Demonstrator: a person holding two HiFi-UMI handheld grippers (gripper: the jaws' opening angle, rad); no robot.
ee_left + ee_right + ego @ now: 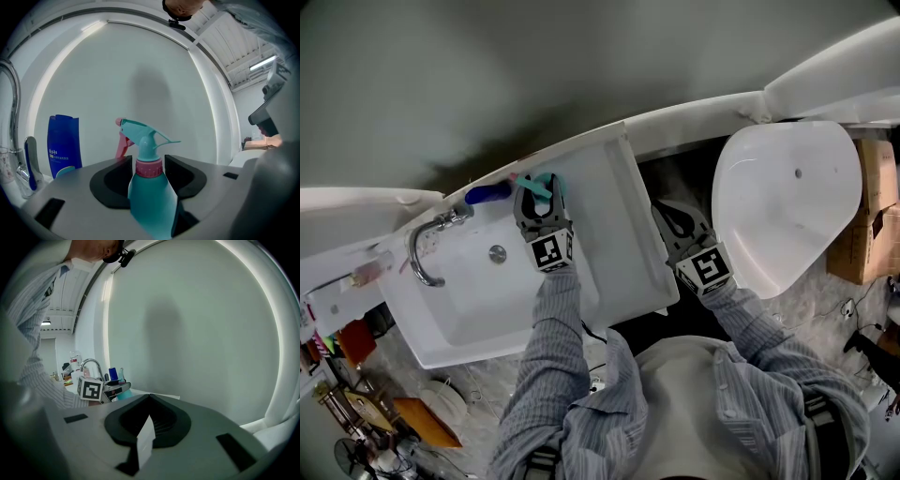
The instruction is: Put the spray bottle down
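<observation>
The teal spray bottle point(151, 197) with a pink collar and pink trigger stands upright between the jaws of my left gripper point(149, 161), which is shut on its neck. In the head view the left gripper point(536, 192) holds the spray bottle point(547, 184) over the back ledge of the white sink point(609, 216), close to the wall. My right gripper point(673, 217) hovers off the sink's right edge with its jaws closed together. In the right gripper view point(150, 399) a thin white strip shows low behind the tips; I cannot tell what it is.
A blue bottle point(64, 145) stands on the ledge left of the spray bottle, next to the chrome faucet point(427, 246). A white toilet bowl point(787, 197) lies to the right, with a cardboard box point(867, 225) beyond it. Clutter sits on the floor at lower left.
</observation>
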